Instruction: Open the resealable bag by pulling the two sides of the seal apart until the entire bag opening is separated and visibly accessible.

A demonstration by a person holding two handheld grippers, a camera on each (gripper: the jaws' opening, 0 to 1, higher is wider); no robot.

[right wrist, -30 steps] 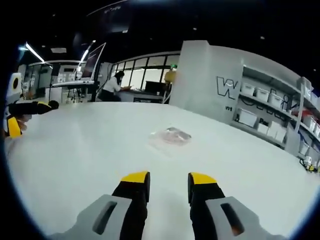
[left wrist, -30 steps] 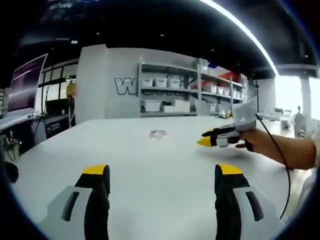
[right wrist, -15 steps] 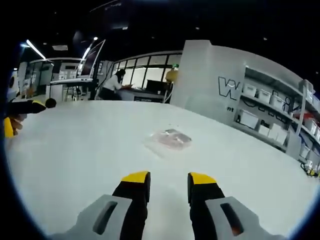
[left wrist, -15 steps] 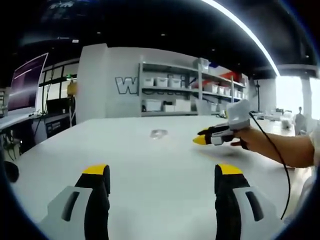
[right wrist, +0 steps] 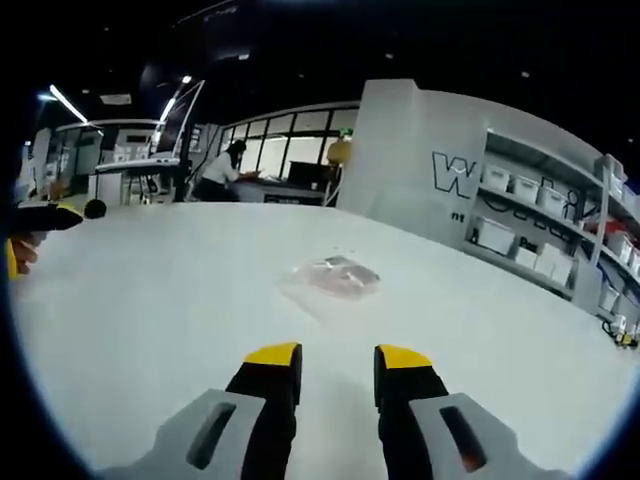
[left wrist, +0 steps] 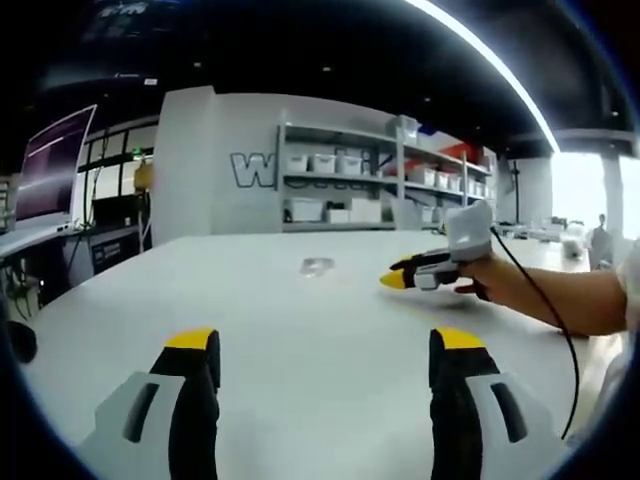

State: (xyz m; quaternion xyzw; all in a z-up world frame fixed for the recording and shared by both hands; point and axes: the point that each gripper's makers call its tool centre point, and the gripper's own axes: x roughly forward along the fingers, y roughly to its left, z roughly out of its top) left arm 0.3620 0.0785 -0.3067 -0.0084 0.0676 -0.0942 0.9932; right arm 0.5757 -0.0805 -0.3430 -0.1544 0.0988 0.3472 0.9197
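Your right gripper (right wrist: 327, 360) has crept nearer the resealable bag (right wrist: 332, 277), which lies flat on the bench (right wrist: 150, 300) just ahead of its nearly closed, empty jaws. Your left gripper (left wrist: 327, 345) hangs wide apart, the bag far ahead. Seal untouched; approach continues.

Big outlined letter "W" is showing on the grey wall (left wrist: 205, 160) beside the shelving (left wrist: 340, 185) in left gripper view; rest of word is hiding behind shelves. Right gripper view: same "W" on wall, tiny chars beneath, too small to read.
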